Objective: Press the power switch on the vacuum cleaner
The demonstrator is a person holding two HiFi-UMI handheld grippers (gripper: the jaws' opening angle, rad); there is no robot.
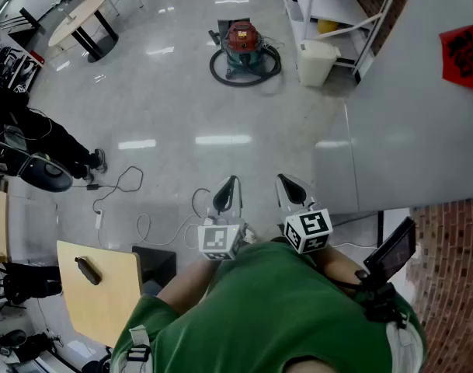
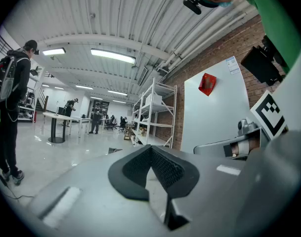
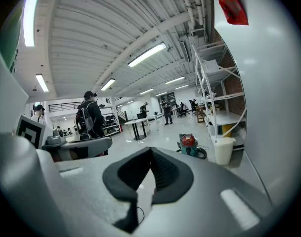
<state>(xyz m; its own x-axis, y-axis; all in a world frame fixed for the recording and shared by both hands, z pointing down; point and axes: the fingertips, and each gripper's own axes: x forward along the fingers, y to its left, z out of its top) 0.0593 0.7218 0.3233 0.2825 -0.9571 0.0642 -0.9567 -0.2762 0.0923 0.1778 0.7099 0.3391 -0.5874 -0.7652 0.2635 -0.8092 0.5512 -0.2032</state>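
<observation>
Red-lidded vacuum cleaner (image 1: 242,47) stands well away across the glossy floor (image 1: 174,107); left gripper (image 1: 229,186) and right gripper (image 1: 288,185), side by side, look closed, tips seemingly touching, nothing between.

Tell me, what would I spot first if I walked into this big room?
Probably the red-topped vacuum cleaner, far ahead on the shiny floor with its black hose looped around it, beside a white bin. Up close, the left gripper and right gripper poke out side by side, both shut and empty. A red paper decoration also pops on the white panel at the right.
</observation>
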